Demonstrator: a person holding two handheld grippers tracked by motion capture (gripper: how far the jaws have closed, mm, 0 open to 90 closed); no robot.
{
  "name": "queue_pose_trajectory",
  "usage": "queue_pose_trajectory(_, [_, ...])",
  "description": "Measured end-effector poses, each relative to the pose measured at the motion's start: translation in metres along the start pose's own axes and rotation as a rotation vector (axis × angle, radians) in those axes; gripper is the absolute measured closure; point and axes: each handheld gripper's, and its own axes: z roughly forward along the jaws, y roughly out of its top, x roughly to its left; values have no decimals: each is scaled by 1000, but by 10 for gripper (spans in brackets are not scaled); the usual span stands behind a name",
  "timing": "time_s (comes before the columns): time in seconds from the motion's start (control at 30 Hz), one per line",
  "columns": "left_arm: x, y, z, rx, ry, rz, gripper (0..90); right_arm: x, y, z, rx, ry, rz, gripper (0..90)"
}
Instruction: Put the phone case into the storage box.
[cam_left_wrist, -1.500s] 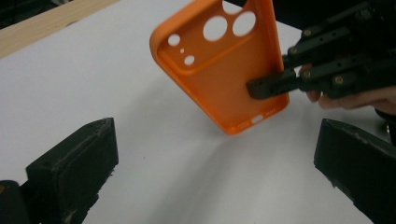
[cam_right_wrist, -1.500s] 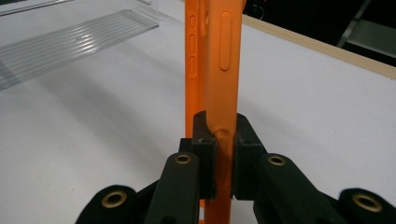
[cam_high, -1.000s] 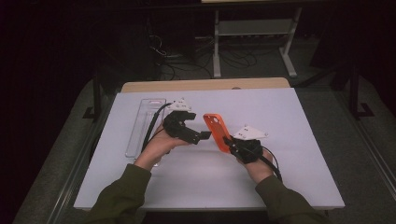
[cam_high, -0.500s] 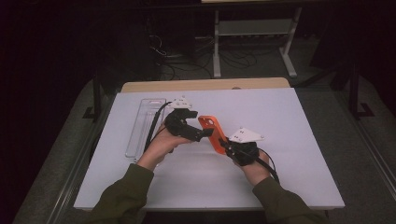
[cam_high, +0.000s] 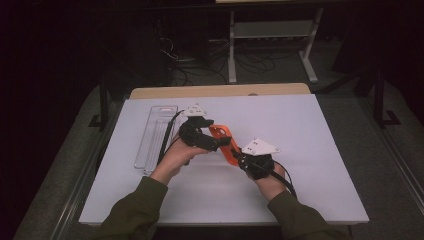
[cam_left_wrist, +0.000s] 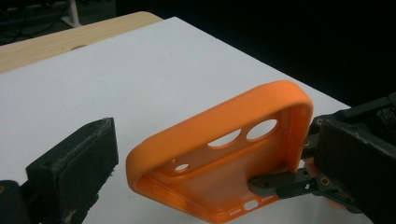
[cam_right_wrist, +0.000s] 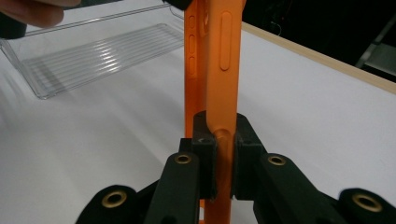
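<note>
I see an orange phone case (cam_left_wrist: 219, 154), black grippers, a clear ribbed tray (cam_high: 155, 135), a white table (cam_high: 310, 145).

Legible text, labels, brands, numbers, signs: none. Orange phone case (cam_left_wrist: 219, 154), clear plastic tray (cam_high: 155, 135) and white table top (cam_high: 310, 165) all carry no readable marking.

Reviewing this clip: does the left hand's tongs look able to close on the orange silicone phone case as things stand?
Probably yes. The orange silicone phone case is already between the open left tongs, clamped along one edge by the right tongs and held above the white table. Nothing lies between its pads and the case.
</note>
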Motion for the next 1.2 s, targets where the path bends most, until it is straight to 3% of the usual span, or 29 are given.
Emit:
queue_pose_trajectory(0.5, [-6, -3, 8, -3, -14, -15, 0, 3, 0, 1, -1, -10, 3, 815])
queue_pose_trajectory(0.77, [-5, -3, 9, -2, -7, -25, 0, 8, -1, 2, 23, -3, 18, 813])
queue_pose_trajectory(0.93, [-6, -3, 9, -11, 1, -42, 0, 9, -1, 4, 29, -5, -9, 812])
queue_pose_trajectory(1.03, [-5, -4, 8, -6, 12, -25, 14, 10, -1, 4, 26, 0, 10, 812])
queue_pose_trajectory(1.2, [-6, -4, 10, -18, 16, -46, 21, 10, -2, 4, 32, -2, -6, 811])
